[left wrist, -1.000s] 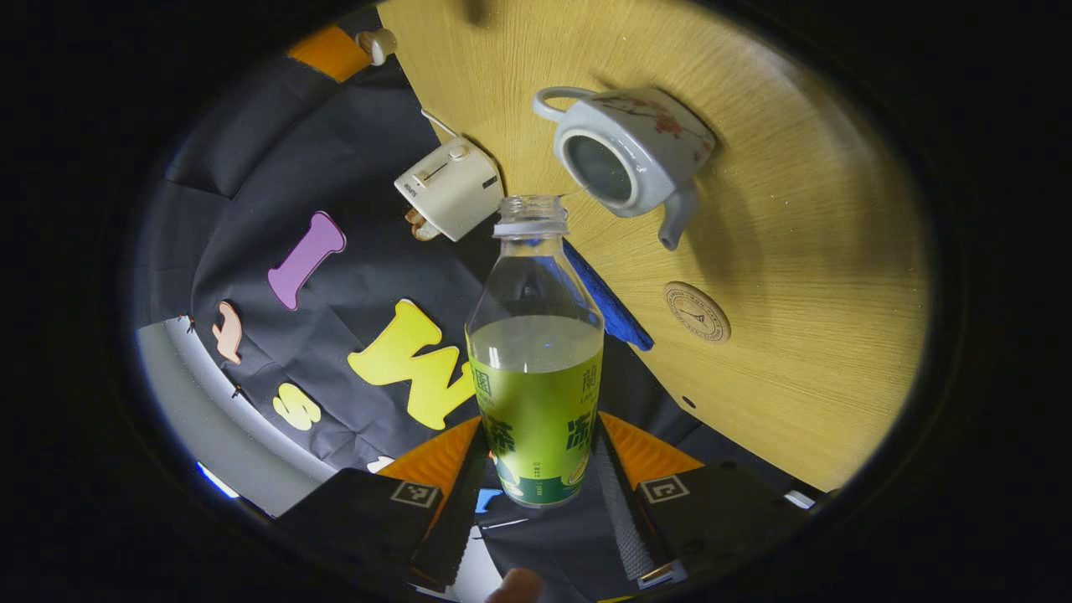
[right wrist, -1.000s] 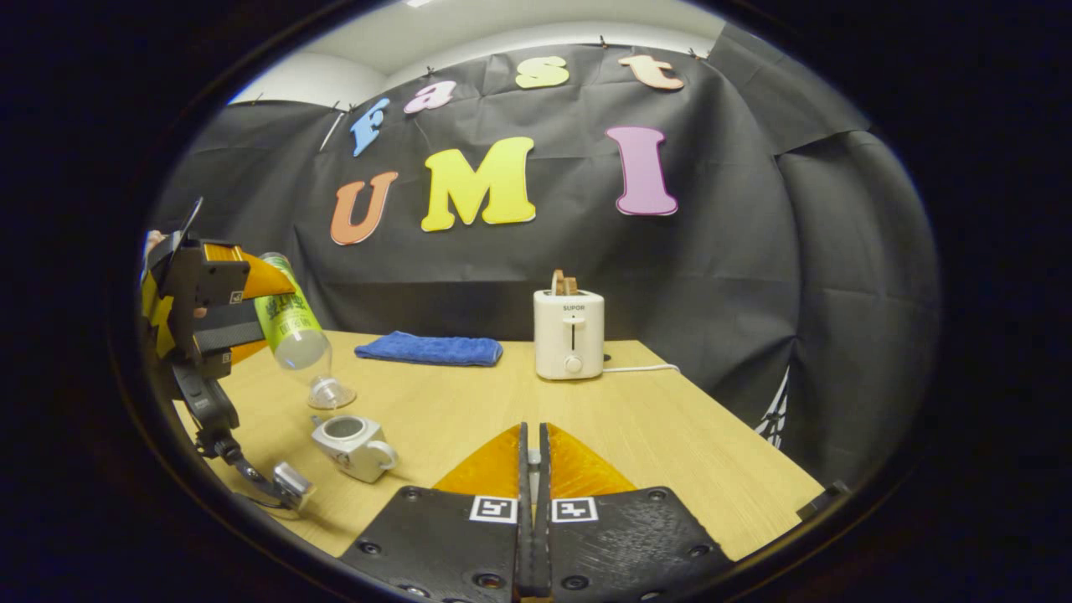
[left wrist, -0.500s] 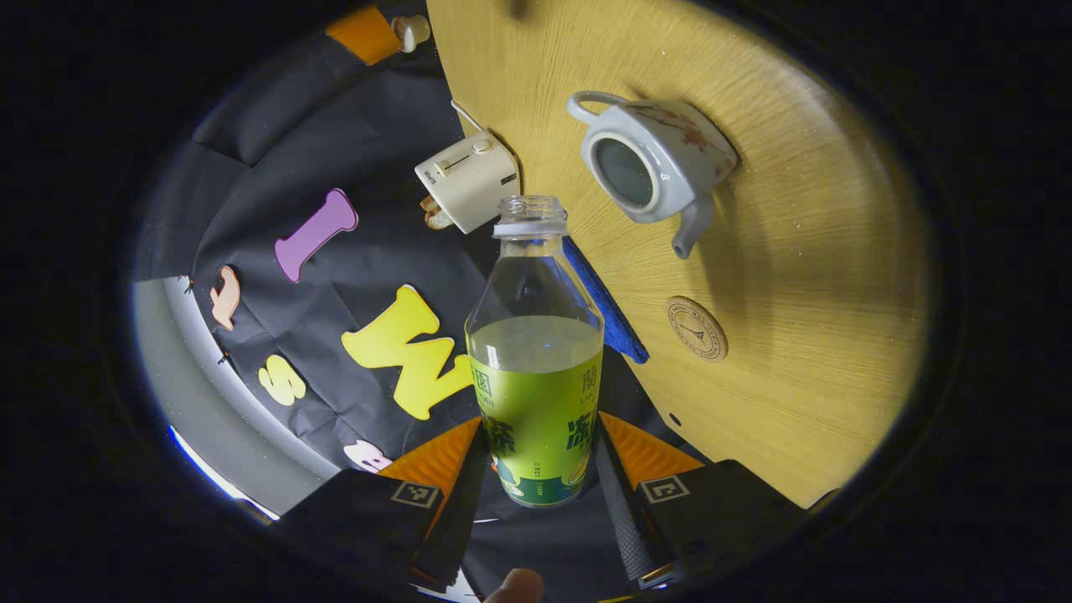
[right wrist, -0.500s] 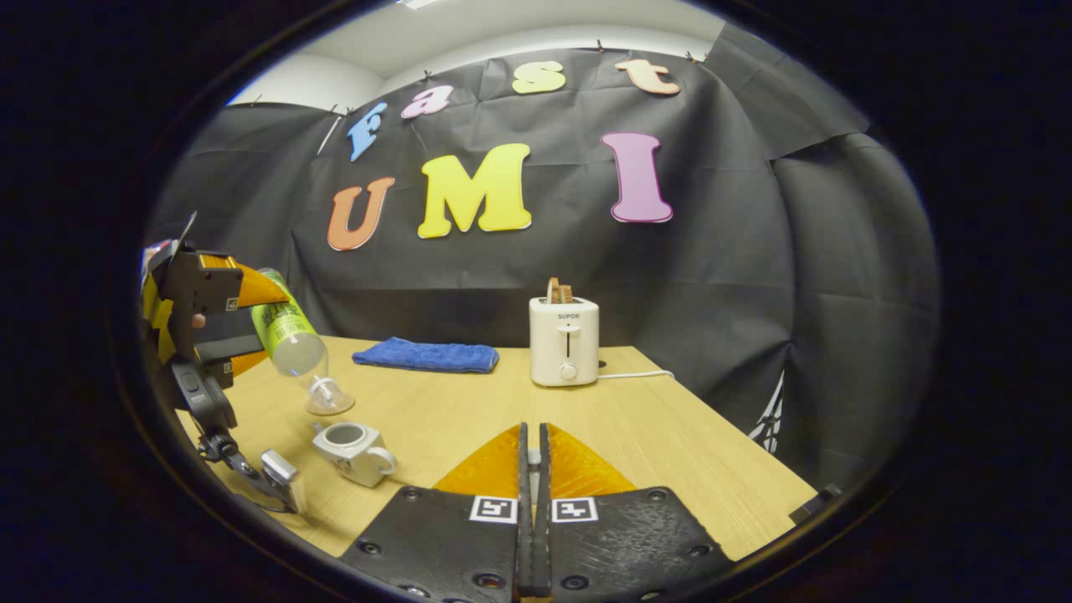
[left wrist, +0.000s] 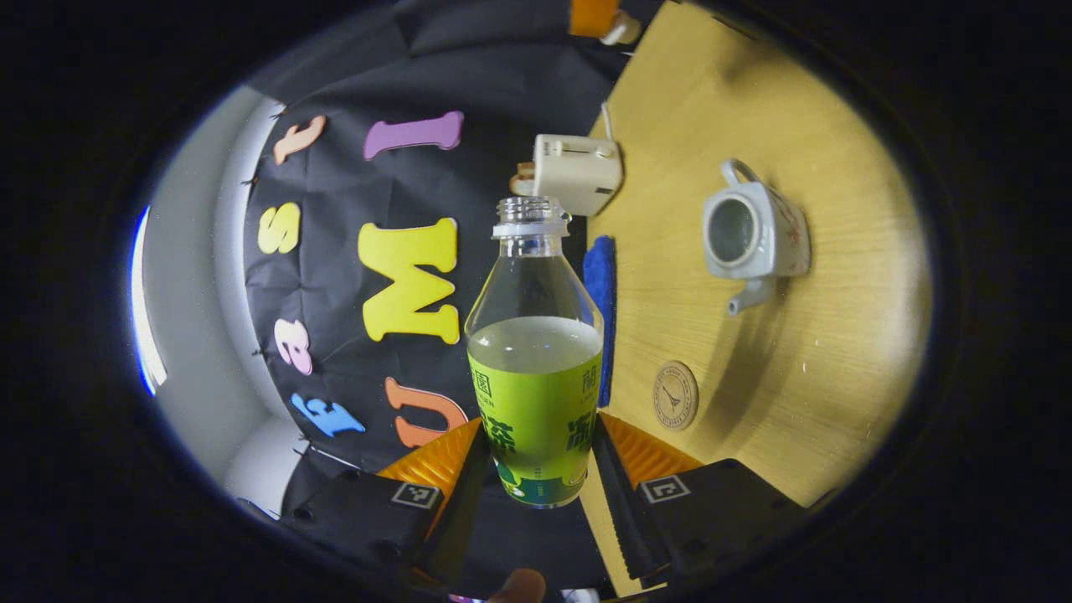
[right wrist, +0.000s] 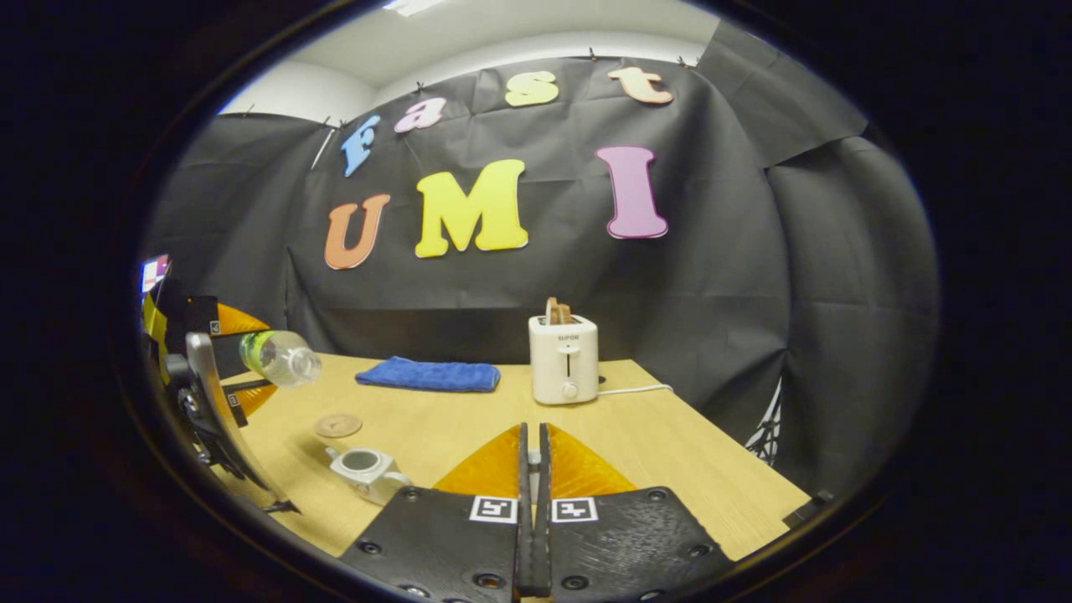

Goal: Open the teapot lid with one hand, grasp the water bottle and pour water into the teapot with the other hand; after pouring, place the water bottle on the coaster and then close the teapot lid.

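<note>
Left gripper (left wrist: 536, 469) pinching uncapped water bottle (left wrist: 534, 352), held near level. Teapot (left wrist: 752, 236) lidless, coaster (left wrist: 675, 395) ahead-right of fingers. Right gripper (right wrist: 533, 502) pressed together; lid between fingers: cannot tell. Risk: spilling from open mouth; bottle tipping if set off-centre on coaster.

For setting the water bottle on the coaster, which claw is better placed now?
The left claw. It already grips the water bottle, and the coaster lies on the table just beside it. The right claw is shut and stands apart from both.
</note>
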